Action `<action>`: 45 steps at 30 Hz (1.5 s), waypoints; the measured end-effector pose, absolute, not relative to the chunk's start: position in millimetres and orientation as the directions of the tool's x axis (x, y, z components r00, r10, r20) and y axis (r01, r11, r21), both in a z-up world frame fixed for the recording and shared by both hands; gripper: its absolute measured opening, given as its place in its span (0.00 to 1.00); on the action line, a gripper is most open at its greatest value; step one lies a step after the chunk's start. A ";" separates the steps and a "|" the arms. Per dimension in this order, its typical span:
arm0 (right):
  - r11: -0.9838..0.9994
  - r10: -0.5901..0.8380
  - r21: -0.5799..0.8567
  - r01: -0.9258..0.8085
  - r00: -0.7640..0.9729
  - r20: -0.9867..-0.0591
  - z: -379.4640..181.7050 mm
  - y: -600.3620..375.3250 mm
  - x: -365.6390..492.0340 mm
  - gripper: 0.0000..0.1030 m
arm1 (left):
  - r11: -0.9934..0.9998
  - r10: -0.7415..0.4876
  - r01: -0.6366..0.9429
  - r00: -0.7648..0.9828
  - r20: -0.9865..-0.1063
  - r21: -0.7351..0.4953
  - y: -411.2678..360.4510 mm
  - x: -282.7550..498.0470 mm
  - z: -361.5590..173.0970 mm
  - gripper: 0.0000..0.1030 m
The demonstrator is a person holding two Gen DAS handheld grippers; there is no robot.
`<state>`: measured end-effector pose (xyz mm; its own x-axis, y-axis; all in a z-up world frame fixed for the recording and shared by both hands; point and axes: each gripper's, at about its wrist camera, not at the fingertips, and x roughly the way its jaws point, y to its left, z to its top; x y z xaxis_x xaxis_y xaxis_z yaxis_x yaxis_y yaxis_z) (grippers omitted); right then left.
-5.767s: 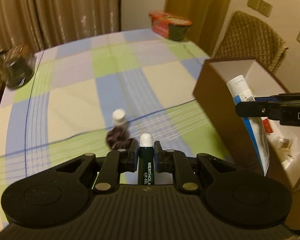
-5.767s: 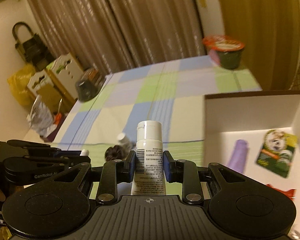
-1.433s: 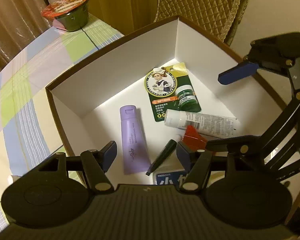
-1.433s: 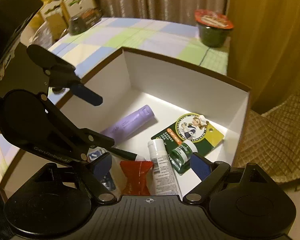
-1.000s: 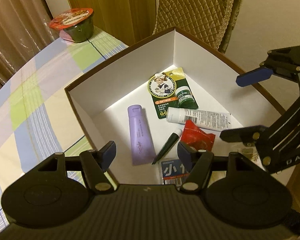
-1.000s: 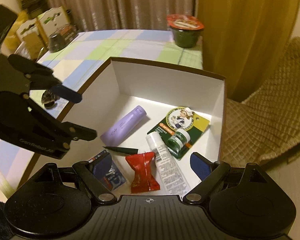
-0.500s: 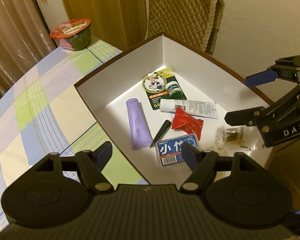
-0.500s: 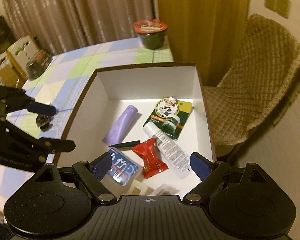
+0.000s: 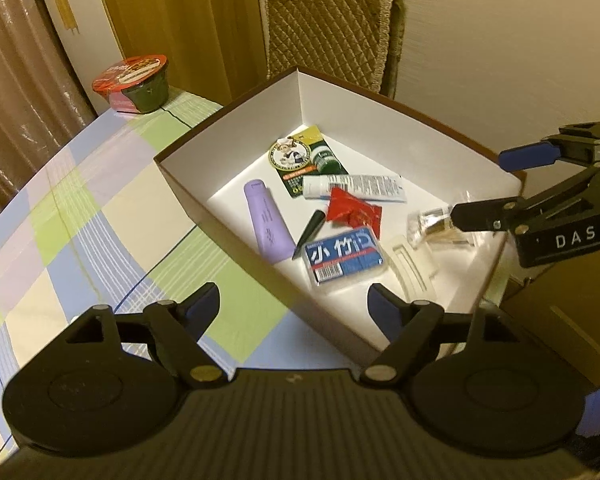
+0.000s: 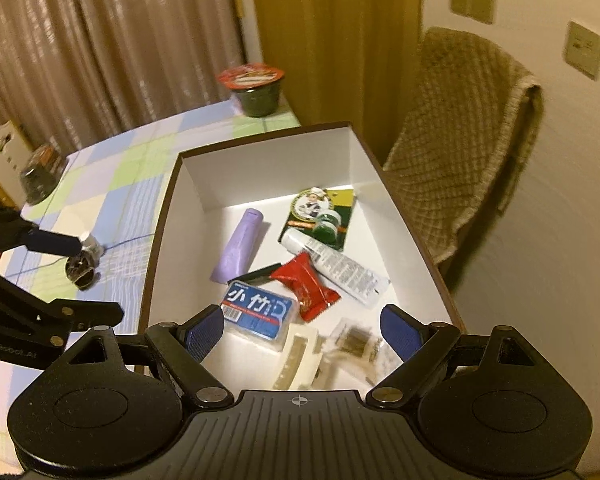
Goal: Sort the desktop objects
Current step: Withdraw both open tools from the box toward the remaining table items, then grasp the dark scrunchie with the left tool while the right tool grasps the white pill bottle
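A brown box with white walls [image 9: 236, 140] [image 10: 260, 160] stands at the table's right edge. Inside lie a purple tube [image 9: 266, 220] [image 10: 240, 248], a white tube [image 9: 354, 187] [image 10: 336, 266], a dark green lip gel [image 9: 312, 234] [image 10: 256, 274], a red packet [image 9: 352, 210] [image 10: 304, 284], a blue pack [image 9: 344, 260] [image 10: 258, 308] and a green card [image 9: 300, 160] [image 10: 320, 212]. My left gripper [image 9: 292, 304] [image 10: 100, 280] hangs open and empty above the box's near-left wall. My right gripper [image 10: 302, 326] [image 9: 488, 184] hangs open and empty over the box's near end.
On the checked tablecloth [image 9: 80, 208], left of the box, lie a small white-capped bottle [image 10: 90, 246] and a dark scrunchie [image 10: 80, 274]. A red-lidded noodle cup [image 9: 136, 84] [image 10: 256, 88] stands at the far edge. A quilted chair [image 9: 332, 28] [image 10: 468, 136] is behind the box.
The lip gel and the white tube, held earlier, now lie in the box. Both grippers have risen and drawn back from the box, staying open.
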<state>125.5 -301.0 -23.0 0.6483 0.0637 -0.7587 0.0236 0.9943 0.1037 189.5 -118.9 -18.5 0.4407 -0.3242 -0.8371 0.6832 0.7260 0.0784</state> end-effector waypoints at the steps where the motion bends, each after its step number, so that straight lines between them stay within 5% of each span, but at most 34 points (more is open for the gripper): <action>1: 0.994 0.054 0.103 0.037 0.651 -0.757 -22.7 -298.0 120.4 0.86 | 0.723 -0.327 0.686 0.439 -0.837 0.078 -115.0 186.6 -18.2 0.76; 23: 0.959 -0.084 0.123 0.254 0.672 -0.735 -25.3 -247.2 26.8 0.86 | 0.743 -0.356 0.668 0.448 -0.820 0.042 -27.3 136.9 -20.1 0.83; 45: 0.989 0.114 0.145 -0.014 0.697 -0.708 -22.3 -149.8 77.1 0.86 | 0.875 -0.255 0.484 0.496 -0.830 0.021 65.8 157.2 -33.0 0.83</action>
